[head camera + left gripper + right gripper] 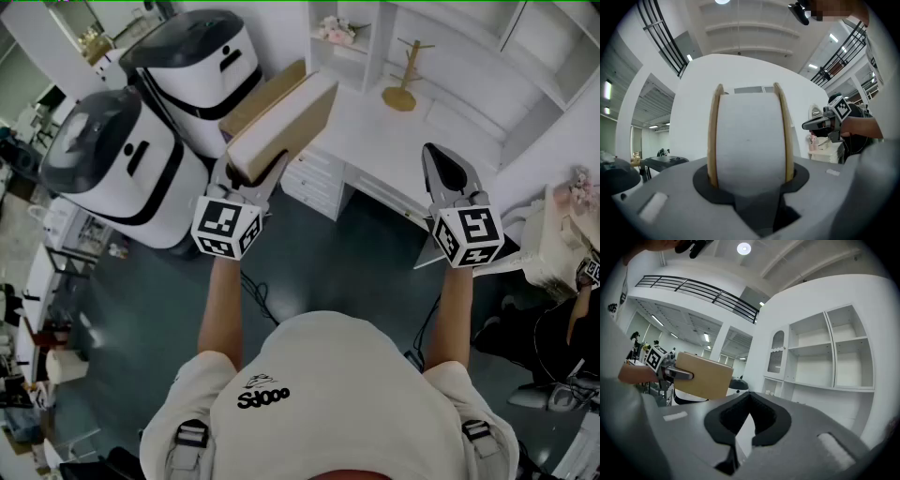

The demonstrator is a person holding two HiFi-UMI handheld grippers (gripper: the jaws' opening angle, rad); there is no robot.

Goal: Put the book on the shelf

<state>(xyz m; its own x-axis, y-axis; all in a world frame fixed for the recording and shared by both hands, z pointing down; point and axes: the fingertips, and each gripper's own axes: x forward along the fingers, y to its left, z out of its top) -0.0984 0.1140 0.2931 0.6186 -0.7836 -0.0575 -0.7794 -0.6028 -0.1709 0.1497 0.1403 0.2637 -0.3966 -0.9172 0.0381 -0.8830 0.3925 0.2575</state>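
A thick book (281,117) with tan covers and a white page edge is held up level in my left gripper (251,173), whose jaws are shut on its covers. In the left gripper view the book (749,140) fills the middle, its covers pinched on either side by the gripper (750,187). My right gripper (446,178) hovers to the right over the white desk (375,127), shut with nothing in it. The right gripper view shows its joined jaws (749,401), the book (703,377) at left, and the white shelf unit (820,352) ahead with bare compartments.
Two large white-and-black rounded machines (122,164) (199,66) stand at the left. On the desk are a wooden peg stand (405,80) and a small bunch of flowers (335,31). White drawers (319,183) sit below the desk. Another person (562,328) is at the right edge.
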